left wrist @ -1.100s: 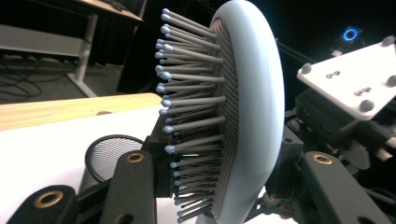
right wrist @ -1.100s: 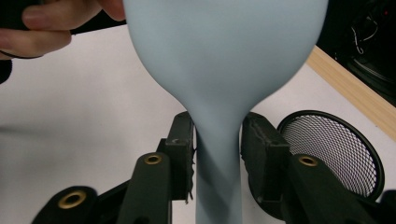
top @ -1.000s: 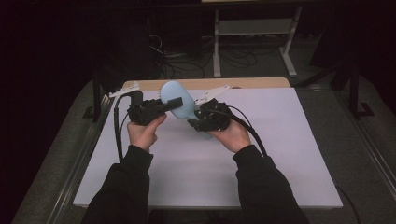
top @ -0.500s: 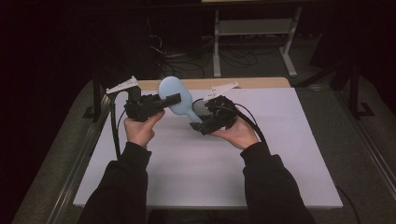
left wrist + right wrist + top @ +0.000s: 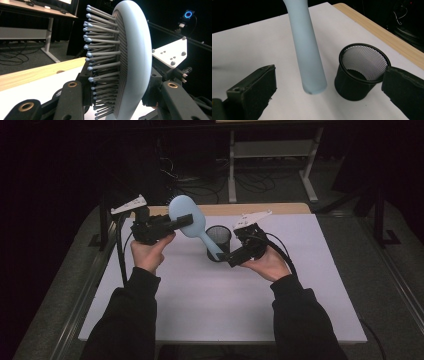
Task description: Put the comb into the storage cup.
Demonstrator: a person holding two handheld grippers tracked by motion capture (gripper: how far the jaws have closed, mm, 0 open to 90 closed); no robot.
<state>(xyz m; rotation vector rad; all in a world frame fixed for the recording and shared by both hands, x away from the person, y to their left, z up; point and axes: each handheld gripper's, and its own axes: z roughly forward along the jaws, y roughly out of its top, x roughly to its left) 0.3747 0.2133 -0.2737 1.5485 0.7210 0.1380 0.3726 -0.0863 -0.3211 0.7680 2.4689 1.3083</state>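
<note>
A light blue hairbrush (image 5: 187, 218) is held up over the table, with my left gripper (image 5: 185, 221) shut on its oval head. In the left gripper view the grey bristles (image 5: 105, 62) point left between the two jaws. The brush handle (image 5: 308, 55) slants down toward the white table top (image 5: 210, 300). My right gripper (image 5: 231, 257) is open. Its jaws have just been opening, and the handle end hangs between them, touching neither pad (image 5: 254, 87). A black mesh cup (image 5: 362, 70) stands upright just beyond the handle tip, also seen as the mesh cup (image 5: 219, 238) from above.
The table's far edge is a bare wooden strip (image 5: 250, 209). Beyond it are a metal desk frame (image 5: 272, 155) and cables on the dark floor. Black cables trail from both grippers toward the person's forearms.
The right gripper has opened, let go of the brush handle and drawn back to the right. The mesh cup now shows between the hands. The left gripper still holds the brush head.
</note>
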